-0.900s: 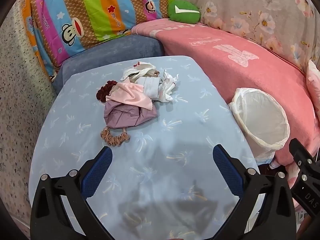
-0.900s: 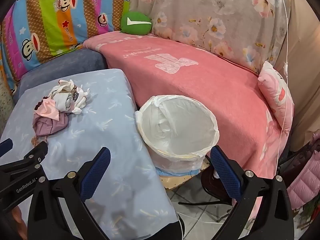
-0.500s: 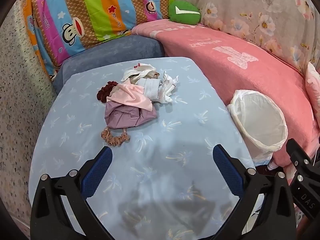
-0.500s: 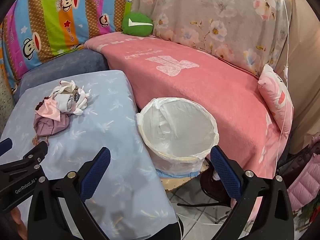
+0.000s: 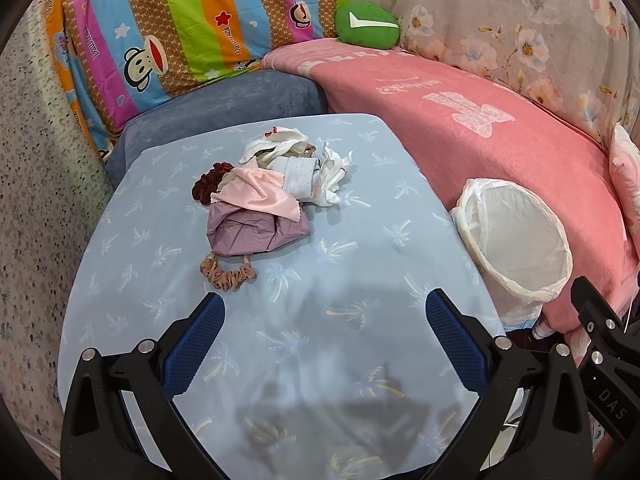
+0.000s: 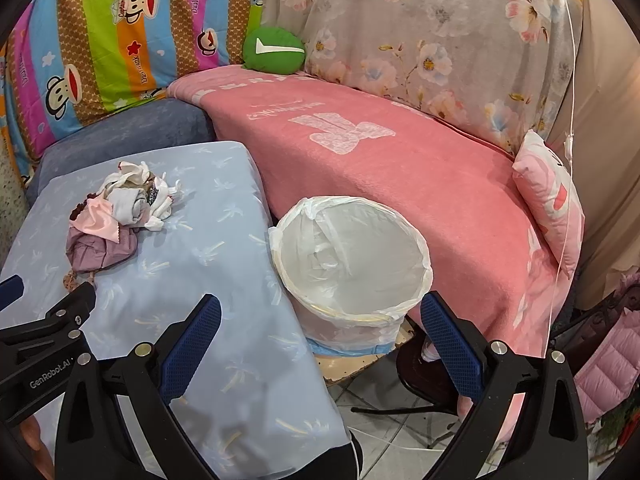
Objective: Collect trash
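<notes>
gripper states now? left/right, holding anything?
Left gripper: open, empty, over the table.
Right gripper: open, empty, near the bin.

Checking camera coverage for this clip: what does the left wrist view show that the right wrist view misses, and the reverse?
Only the left wrist view shows the whole tan scrunchie lying apart on the blue table cover and the speckled wall on the far left. Only the right wrist view shows the tiled floor, the inside of the bin liner and the puffy pink jacket. Both show the trash pile, the lined bin, the pink blanket and the green cushion.
</notes>
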Tool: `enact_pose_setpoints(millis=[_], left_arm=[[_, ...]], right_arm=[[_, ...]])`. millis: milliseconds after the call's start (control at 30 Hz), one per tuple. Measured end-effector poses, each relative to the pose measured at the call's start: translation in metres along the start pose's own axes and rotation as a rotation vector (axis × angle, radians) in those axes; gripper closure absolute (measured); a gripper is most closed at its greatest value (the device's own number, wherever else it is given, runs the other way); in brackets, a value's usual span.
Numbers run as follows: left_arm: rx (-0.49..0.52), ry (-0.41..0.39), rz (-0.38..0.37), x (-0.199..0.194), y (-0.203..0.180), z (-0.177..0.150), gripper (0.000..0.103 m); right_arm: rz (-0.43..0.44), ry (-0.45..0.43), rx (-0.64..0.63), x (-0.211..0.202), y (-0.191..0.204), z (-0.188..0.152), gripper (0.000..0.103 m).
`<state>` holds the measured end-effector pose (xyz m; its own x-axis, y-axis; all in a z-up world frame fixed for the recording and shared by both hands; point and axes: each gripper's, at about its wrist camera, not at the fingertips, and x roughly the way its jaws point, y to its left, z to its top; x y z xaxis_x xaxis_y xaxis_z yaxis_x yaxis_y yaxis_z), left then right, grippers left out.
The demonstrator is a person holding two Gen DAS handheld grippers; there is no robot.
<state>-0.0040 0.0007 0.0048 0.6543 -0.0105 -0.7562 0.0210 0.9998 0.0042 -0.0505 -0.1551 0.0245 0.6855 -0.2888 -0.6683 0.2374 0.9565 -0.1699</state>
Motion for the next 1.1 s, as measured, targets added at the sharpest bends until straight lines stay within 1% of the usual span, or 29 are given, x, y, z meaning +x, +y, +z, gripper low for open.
enact_pose_setpoints(millis=[233, 1100], left_arm=[[0.007, -0.001, 0.002, -0.0027, -0.0068, -0.0018, 0.007], [0.003, 0.003, 0.000, -0.0047, -0.0067, -0.0014, 0.007]], right_arm=[[-0.001, -0.002, 0.003, -0.0009, -0.0045, 0.0013, 0.006], [-0.006, -0.003, 0.002, -0.0019, -0.0058, -0.0001, 0.006]])
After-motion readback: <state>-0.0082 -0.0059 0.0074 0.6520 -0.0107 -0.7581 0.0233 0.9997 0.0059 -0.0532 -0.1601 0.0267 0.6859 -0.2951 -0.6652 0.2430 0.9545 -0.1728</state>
